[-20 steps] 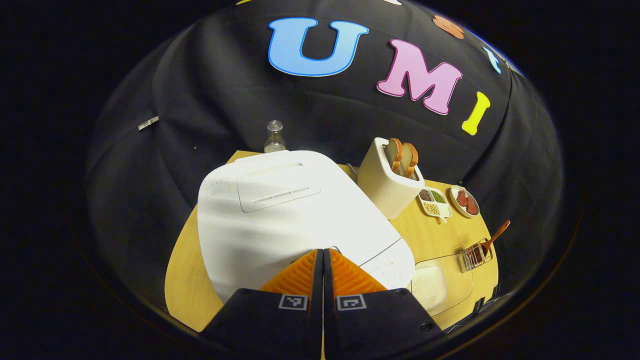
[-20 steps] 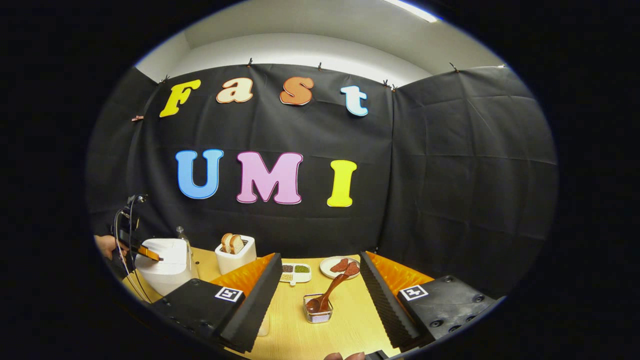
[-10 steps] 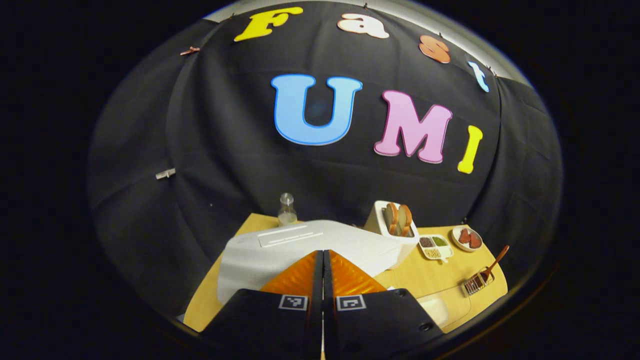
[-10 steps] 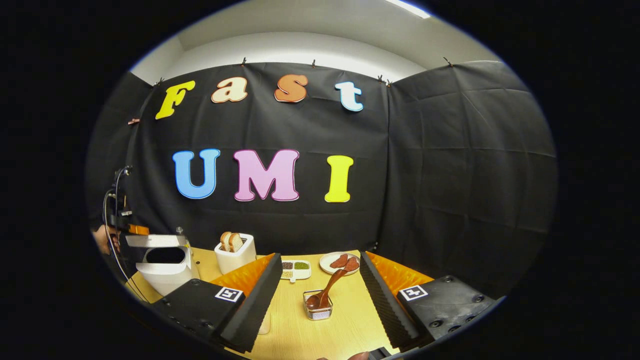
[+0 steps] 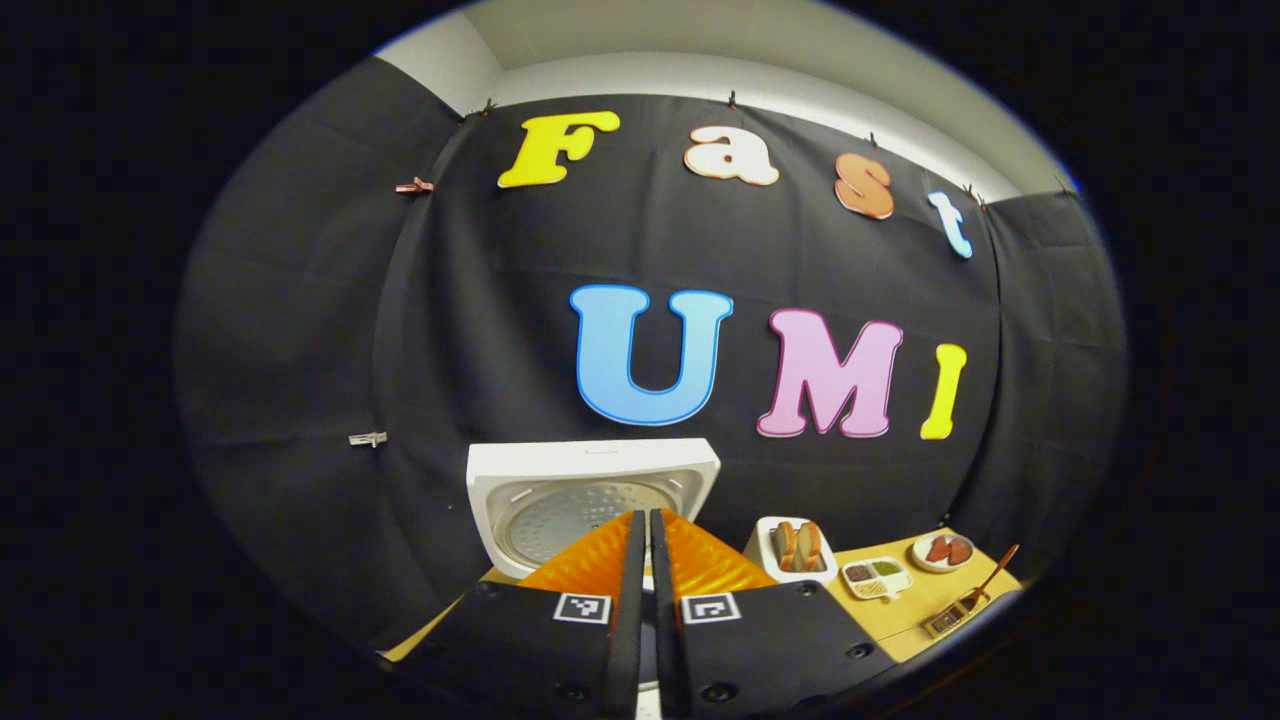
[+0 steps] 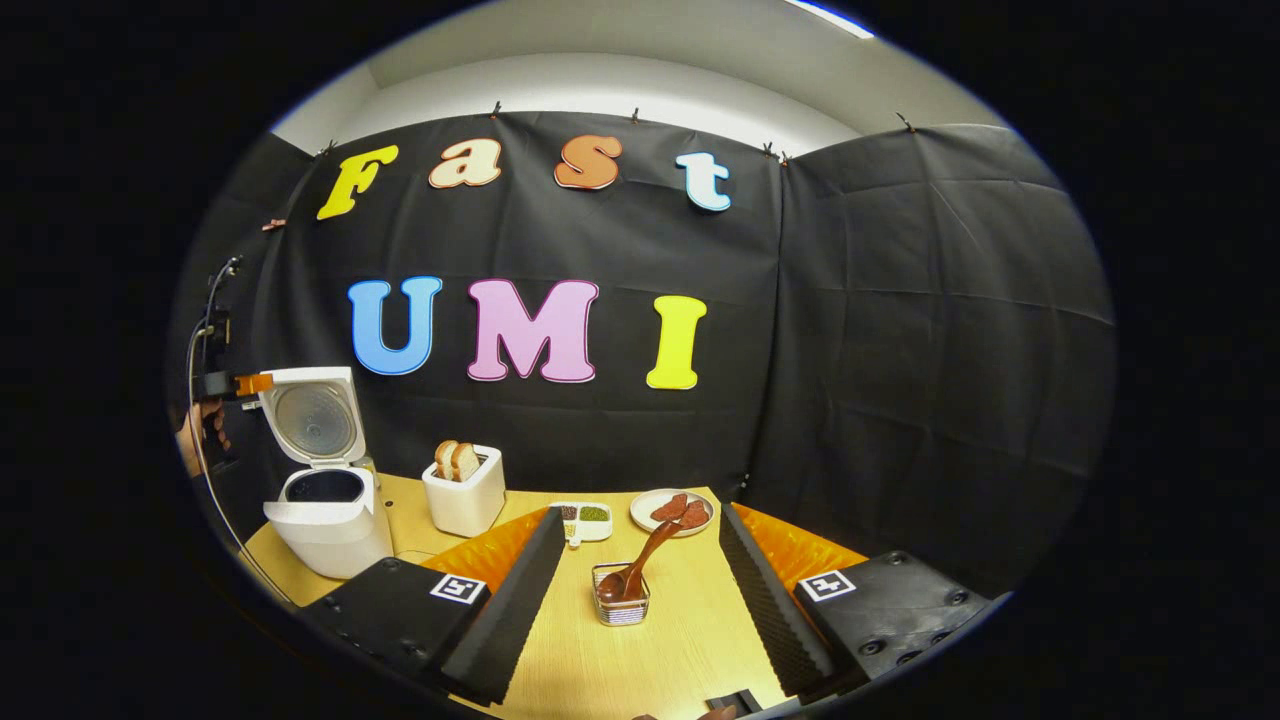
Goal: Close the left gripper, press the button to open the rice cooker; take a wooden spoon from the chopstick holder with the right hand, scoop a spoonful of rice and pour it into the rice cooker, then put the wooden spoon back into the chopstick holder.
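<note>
The jaws of the left gripper [image 5: 641, 545] are pressed together with nothing between them, and those of the right gripper [image 6: 632, 560] stand wide apart, also empty.

At the far left of the table [image 6: 690, 640], the rice cooker [image 6: 325, 515] now has its lid [image 6: 312, 415] swung fully upright, where half a second ago it was only partly raised and a second ago it was shut. In the left gripper view the lid's perforated inner plate faces the camera just beyond the fingertips. In the right gripper view the left gripper sits raised beside the lid's top left edge, higher than before.

To the right stand the toaster [image 6: 462, 492] with two bread slices, a divided dish [image 6: 584, 518] and a plate [image 6: 672, 510]. The wooden spoon [image 6: 640, 565] still leans in the chopstick holder [image 6: 621, 605], between the right gripper's open fingers but nearer the wall.
</note>
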